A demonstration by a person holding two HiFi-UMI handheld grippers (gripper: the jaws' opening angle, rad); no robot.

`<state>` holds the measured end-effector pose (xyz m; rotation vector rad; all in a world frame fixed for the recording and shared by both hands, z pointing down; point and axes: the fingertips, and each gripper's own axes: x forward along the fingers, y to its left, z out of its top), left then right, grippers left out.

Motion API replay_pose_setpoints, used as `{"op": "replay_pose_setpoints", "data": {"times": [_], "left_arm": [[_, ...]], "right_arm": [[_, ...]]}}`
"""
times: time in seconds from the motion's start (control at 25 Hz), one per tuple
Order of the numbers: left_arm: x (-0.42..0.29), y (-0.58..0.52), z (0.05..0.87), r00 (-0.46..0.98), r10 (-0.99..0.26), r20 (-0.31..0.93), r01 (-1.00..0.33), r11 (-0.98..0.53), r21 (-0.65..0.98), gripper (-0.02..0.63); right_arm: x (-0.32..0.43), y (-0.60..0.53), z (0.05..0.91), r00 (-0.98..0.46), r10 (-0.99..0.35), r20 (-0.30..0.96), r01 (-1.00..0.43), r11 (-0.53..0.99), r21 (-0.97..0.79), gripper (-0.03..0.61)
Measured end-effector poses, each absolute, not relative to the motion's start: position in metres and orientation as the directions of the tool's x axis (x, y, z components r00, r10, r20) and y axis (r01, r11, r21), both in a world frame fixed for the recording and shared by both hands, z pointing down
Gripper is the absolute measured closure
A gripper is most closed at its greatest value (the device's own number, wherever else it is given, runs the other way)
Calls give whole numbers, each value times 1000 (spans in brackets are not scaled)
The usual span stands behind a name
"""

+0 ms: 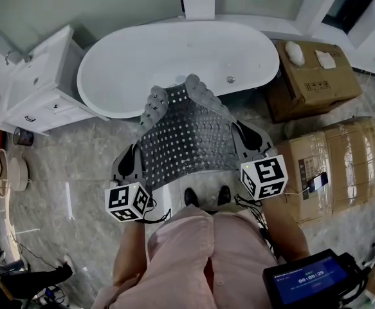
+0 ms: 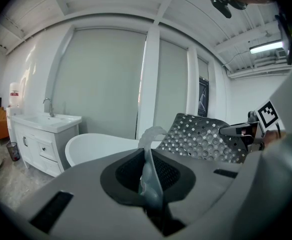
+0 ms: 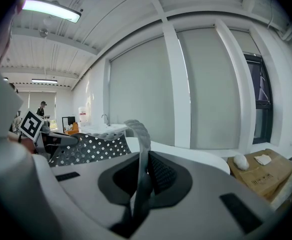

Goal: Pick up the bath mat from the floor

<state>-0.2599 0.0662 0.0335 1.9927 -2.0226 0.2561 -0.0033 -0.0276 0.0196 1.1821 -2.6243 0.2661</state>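
Note:
The bath mat (image 1: 187, 137) is a grey, flexible sheet dotted with holes and suction cups. It hangs off the floor, stretched between my two grippers in front of the bathtub. My left gripper (image 1: 134, 161) is shut on the mat's left edge and my right gripper (image 1: 250, 140) on its right edge. In the left gripper view the pale mat edge (image 2: 147, 149) is pinched between the jaws of the left gripper (image 2: 148, 159), and the sheet (image 2: 203, 139) runs off to the right. In the right gripper view the edge (image 3: 141, 149) stands clamped in the right gripper (image 3: 143, 161).
A white bathtub (image 1: 174, 60) lies just beyond the mat. A white vanity with a sink (image 1: 39, 85) stands at the left. Cardboard boxes (image 1: 316, 76) (image 1: 332, 166) line the right side. The person's shoes (image 1: 206, 197) stand on the marble floor (image 1: 78, 166) below the mat.

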Motion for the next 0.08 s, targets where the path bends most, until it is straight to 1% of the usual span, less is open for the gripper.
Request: {"op": "replay_pose_setpoints", "data": {"times": [0.08], "left_arm": [[-259,67,34,-1,-945,327,-997,27,73,577]], "right_arm": [[-2,-27,21,-640,-708,299,-754,654,-63,549]]}}
